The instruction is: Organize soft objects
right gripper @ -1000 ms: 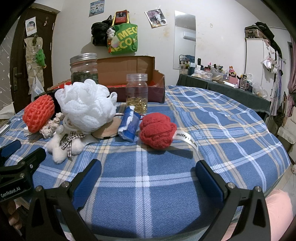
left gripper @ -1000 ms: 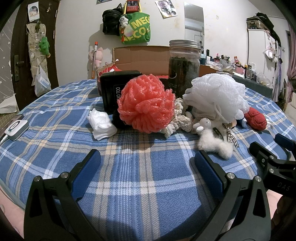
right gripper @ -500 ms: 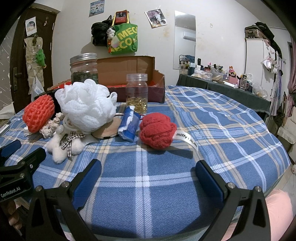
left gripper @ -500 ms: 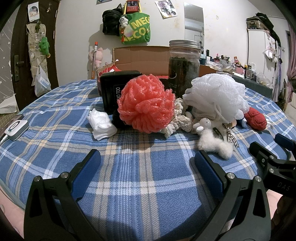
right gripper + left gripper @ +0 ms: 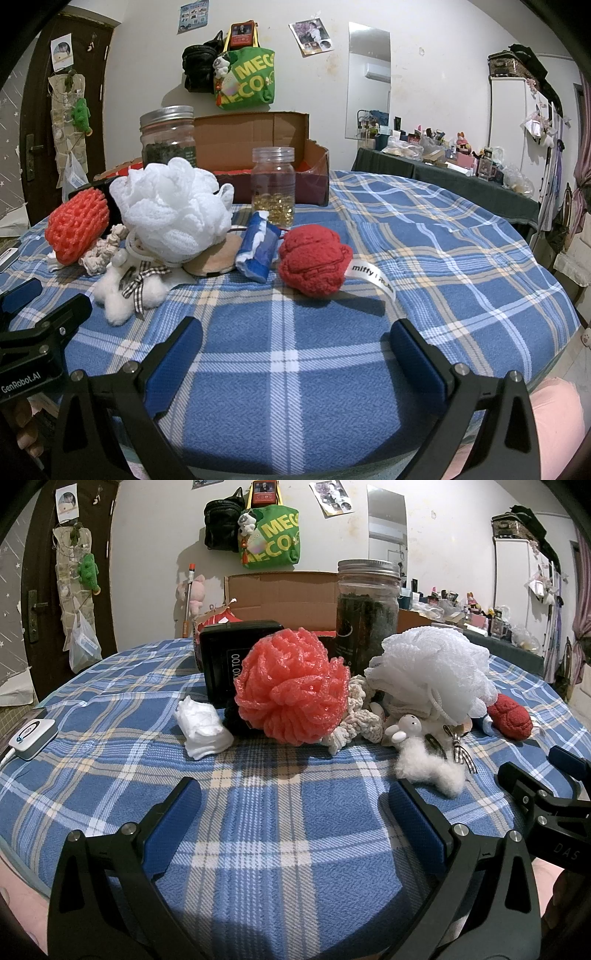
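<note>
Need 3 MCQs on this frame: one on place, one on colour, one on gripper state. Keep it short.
1. Where does the red knitted plush lie?
A. in the cardboard box
B. on the plaid cloth, right of the blue tissue pack
C. on top of the jar

2. What colour is the bath pouf in front of the black case?
A. coral red
B. green
C. yellow

3. How do the two grippers stand?
A. both shut on cloth
B. left holds the white pouf
C. both open, holding nothing

Key: 1 B, it rests on the plaid cloth beside the blue tissue pack. 2 A, its mesh is coral red. 3 C, the left gripper and right gripper show only cloth between their spread fingers.
</note>
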`<state>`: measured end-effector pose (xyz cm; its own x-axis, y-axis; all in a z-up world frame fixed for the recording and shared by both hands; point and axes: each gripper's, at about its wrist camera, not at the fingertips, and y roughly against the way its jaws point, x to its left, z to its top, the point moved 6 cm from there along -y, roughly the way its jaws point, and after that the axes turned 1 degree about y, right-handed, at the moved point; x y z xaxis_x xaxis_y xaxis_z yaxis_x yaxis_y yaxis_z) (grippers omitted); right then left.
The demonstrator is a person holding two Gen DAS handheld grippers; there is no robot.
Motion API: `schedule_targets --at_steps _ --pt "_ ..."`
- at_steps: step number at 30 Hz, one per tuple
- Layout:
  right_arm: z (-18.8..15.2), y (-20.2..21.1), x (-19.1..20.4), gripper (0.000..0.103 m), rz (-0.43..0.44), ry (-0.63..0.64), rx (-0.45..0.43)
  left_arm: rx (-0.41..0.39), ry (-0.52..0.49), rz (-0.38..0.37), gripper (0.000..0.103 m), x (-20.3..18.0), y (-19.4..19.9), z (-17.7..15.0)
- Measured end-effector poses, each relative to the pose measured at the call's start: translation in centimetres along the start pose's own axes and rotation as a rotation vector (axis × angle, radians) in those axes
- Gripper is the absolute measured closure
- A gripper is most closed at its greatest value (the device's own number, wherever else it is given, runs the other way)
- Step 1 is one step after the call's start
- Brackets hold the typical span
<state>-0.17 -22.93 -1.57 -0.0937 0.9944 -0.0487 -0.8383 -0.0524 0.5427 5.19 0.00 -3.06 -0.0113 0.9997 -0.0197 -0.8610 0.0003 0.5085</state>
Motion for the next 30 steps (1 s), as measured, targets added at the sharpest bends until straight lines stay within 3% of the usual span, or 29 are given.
schedule_targets --at_steps 30 --pt "0.02 -0.1 0.23 0.0 0.016 -0.003 0.005 0.021 -0.003 -0.016 0.0 0.07 -0.1 0.24"
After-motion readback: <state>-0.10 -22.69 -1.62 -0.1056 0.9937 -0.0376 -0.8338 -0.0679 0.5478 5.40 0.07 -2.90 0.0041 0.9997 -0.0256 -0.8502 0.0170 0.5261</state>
